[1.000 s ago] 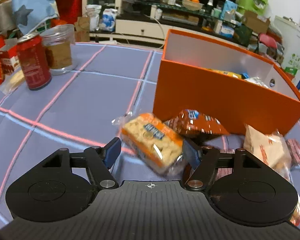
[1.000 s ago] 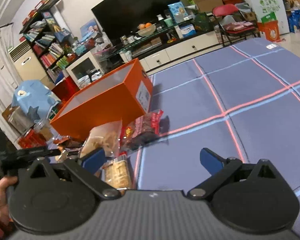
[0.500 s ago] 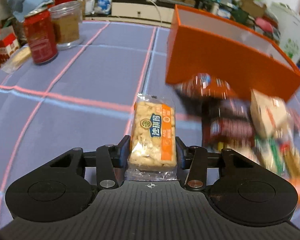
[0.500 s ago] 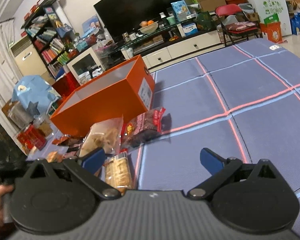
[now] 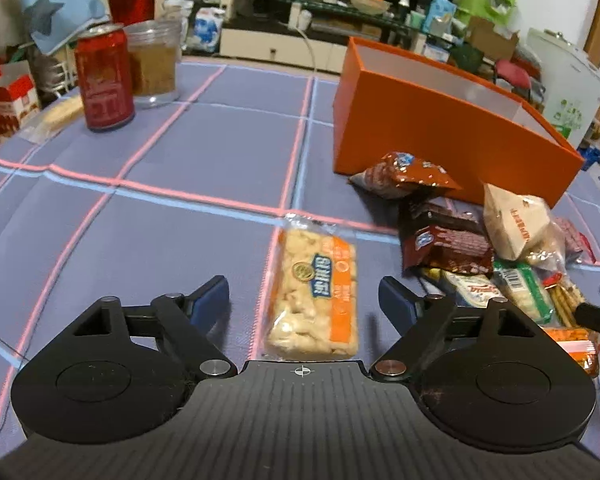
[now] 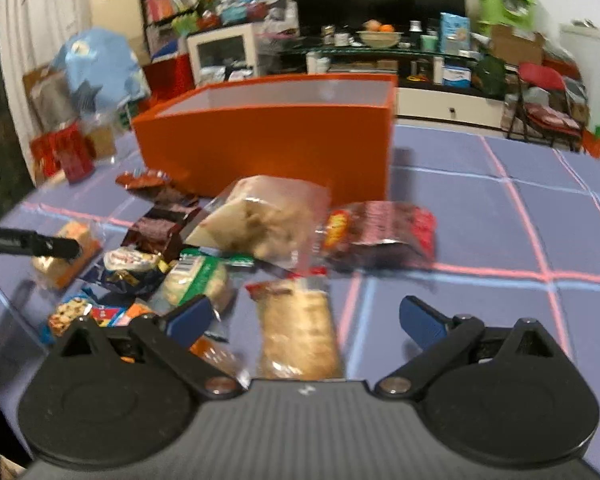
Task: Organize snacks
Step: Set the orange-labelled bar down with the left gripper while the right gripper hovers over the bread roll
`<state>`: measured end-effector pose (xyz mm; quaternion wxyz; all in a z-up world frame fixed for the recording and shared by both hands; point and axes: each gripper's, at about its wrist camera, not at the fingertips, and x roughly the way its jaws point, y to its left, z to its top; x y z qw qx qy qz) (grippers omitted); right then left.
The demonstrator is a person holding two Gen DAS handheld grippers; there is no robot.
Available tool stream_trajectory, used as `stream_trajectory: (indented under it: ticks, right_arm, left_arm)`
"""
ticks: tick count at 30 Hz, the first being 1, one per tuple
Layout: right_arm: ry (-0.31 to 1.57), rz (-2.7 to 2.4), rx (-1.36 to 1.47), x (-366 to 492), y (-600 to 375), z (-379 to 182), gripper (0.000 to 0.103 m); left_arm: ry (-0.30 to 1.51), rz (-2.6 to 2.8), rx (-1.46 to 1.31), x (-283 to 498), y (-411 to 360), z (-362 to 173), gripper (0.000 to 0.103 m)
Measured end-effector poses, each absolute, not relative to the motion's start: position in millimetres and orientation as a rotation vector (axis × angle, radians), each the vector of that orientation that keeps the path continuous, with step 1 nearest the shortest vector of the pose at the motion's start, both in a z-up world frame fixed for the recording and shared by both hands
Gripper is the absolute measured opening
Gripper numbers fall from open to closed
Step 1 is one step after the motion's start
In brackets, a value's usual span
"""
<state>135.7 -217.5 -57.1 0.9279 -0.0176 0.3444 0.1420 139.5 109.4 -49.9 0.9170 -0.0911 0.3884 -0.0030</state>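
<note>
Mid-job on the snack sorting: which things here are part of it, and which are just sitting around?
Part of the job:
orange box
rice-puff bar between the open left tool
snack pile
wafer pack before the open right tool

Just lying about:
red can
glass jar
</note>
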Motion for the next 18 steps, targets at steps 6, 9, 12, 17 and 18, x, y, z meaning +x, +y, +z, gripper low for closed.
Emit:
stream_trajectory:
  ticks: [6,9,12,17,18]
  right_arm:
    - [0.745,0.207,-0.039,136,-237,-63,0.034]
    - [0.751,0.154,0.006,129,-260,-64,0.034]
    - [0.745,0.108,0.017,118,-280,-65,0.036]
    - [0.725,0.128,0.019,107,-289,-65,0.066]
    - [0.716,0.133,0.017,106,-287,-64,0.067]
  left_arm:
    - [0.795,-0.011,-0.202,138,113,-50,0.056]
    - [0.788,-0.019,-0.186,136,111,-50,0.056]
    - [0.785,-0.009,-0.162,138,108,-51,0.059]
    - [0.782,0.032,-0.09,144,103,-55,0.059]
    - [0.786,0.036,-0.082,147,102,-57,0.058]
